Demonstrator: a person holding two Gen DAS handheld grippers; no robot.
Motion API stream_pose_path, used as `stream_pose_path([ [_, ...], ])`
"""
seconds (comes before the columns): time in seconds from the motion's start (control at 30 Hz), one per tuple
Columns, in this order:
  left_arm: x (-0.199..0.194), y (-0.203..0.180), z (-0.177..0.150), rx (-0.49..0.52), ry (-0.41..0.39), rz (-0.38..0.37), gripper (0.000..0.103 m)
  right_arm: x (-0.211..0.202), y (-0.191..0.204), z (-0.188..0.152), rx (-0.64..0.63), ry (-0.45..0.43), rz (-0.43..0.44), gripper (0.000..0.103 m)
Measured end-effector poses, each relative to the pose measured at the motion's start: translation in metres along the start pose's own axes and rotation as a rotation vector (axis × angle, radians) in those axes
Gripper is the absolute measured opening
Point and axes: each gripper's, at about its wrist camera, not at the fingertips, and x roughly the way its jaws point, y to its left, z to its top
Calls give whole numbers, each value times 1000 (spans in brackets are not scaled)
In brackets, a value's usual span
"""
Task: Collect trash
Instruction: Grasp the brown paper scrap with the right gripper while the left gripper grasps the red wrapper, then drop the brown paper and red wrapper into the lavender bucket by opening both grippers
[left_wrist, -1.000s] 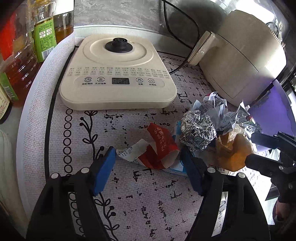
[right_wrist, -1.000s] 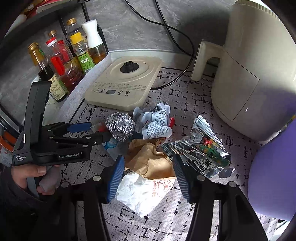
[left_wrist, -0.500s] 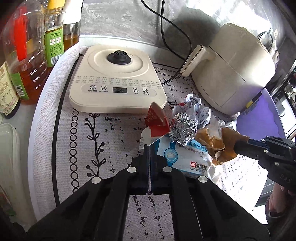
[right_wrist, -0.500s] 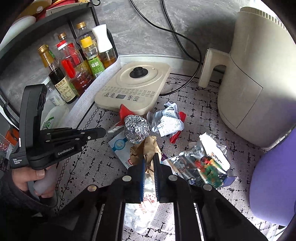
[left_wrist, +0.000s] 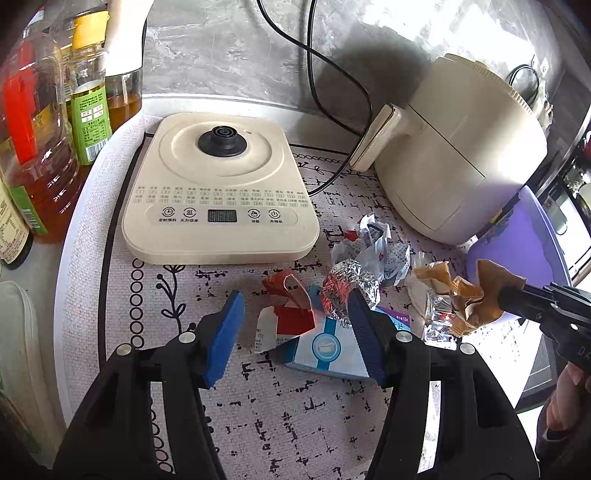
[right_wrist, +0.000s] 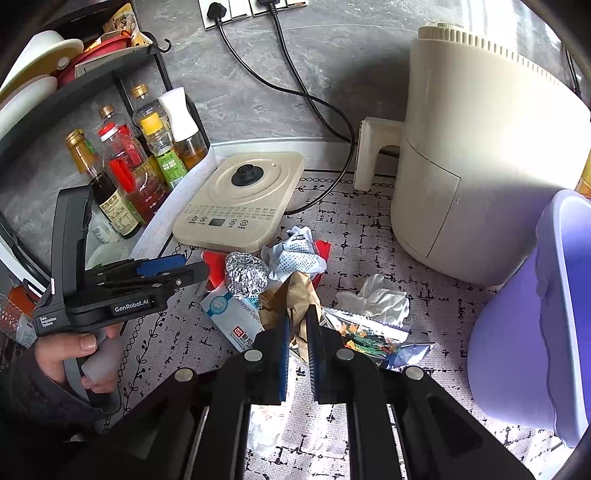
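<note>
Trash lies in a heap on the patterned mat. My left gripper (left_wrist: 295, 332) is open, its blue pads either side of a red and white wrapper (left_wrist: 286, 314) and a blue and white medicine box (left_wrist: 325, 349). A foil ball (left_wrist: 349, 286) sits just beyond its right pad. My right gripper (right_wrist: 297, 332) is shut on a crumpled brown paper bag (right_wrist: 295, 291) and holds it above the mat; the bag also shows in the left wrist view (left_wrist: 476, 295). A shiny snack packet (right_wrist: 369, 332) and white tissue (right_wrist: 380, 299) lie to its right.
A lilac bin (right_wrist: 535, 332) stands at the right edge. A cream kettle base (left_wrist: 221, 195) and air fryer (left_wrist: 461, 155) stand behind the trash, with black cables. Oil and sauce bottles (left_wrist: 40, 147) line the left side.
My left gripper let go of the red and white wrapper and opened; the wrapper lies on the mat. My right gripper closed on the brown paper bag and lifted it.
</note>
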Motion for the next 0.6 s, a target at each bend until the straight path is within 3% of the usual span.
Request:
stream_pose_path([
  [0.1, 9, 1, 4, -5, 6, 3, 40, -1, -7, 1, 18, -4, -19, 10],
  [0.2, 19, 5, 5, -19, 25, -11, 38, 2, -10, 3, 31, -1, -27, 10],
  [0.23, 22, 6, 4, -20, 32, -11, 34, 2, -10, 3, 33, 0, -28, 10],
  [0.27, 24, 6, 3, -21, 37, -9, 25, 3, -10, 4, 34, 0, -27, 10],
  [0.3, 25, 7, 3, -26, 43, -13, 9, 2, -10, 5, 34, -2, -25, 10],
  [0.6, -24, -8, 4, 9, -61, 30, 9, -21, -9, 11, 38, -69, 11, 10],
])
